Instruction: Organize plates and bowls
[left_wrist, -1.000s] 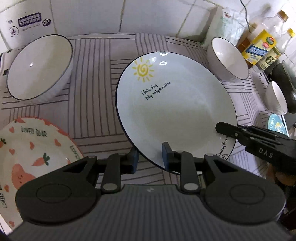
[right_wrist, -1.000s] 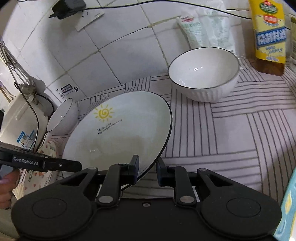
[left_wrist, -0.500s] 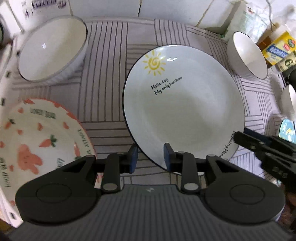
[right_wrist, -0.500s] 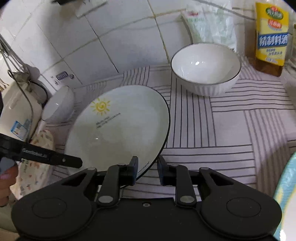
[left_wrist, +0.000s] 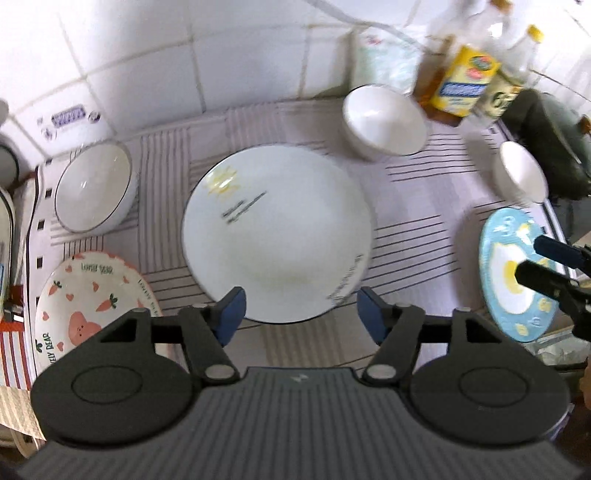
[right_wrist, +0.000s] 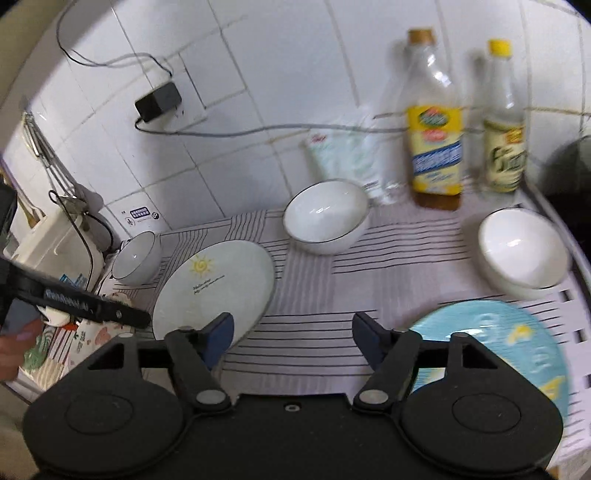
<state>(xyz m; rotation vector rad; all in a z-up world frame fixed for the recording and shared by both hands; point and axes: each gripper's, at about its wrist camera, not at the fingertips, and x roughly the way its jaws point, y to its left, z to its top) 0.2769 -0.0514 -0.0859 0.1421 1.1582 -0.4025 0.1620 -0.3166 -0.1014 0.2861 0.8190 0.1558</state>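
The sun-printed plate (left_wrist: 275, 236) lies flat on the striped cloth (left_wrist: 413, 221), between white bowls. Both the left gripper (left_wrist: 300, 314) and right gripper (right_wrist: 291, 332) have just spread their jaws, nothing held.

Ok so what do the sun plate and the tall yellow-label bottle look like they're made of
Sun plate: probably glazed ceramic, given its smooth white face, printed sun and dark rim line. Yellow-label bottle: clear and see-through above the label, either plastic or glass; blur leaves that open.
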